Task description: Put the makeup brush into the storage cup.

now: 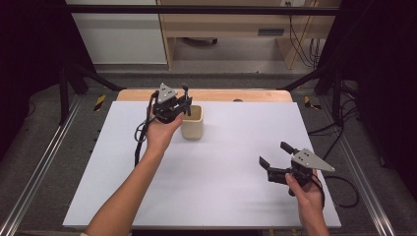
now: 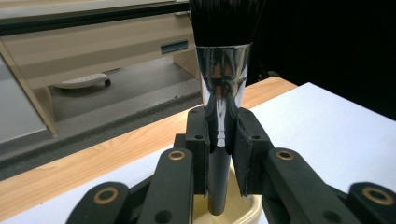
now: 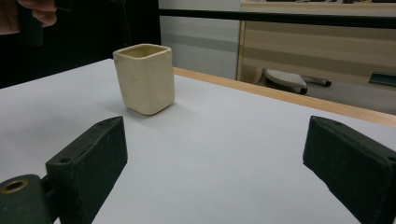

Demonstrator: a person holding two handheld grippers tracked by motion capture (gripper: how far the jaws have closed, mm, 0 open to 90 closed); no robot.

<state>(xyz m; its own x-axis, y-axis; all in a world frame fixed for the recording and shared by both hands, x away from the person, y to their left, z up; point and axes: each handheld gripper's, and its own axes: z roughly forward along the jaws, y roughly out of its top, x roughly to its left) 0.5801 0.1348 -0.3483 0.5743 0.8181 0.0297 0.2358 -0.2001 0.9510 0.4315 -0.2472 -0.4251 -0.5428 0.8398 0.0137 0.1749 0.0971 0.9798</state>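
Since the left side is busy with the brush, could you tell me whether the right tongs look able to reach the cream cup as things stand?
Probably yes. The right tongs stand open, holding nothing, with bare white table between them and the cream cup. The left tongs, holding the brush over it, may crowd the top.

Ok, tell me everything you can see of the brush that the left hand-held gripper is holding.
The brush has dense black bristles at the top, a shiny, mirror-like metal ferrule that tapers downward, and a dark, glossy handle. It stands upright, bristles up. The left hand-held gripper is shut on it, jaws clamping the handle just below the ferrule. Its lower end hangs inside the cream cup, near the table's far edge.
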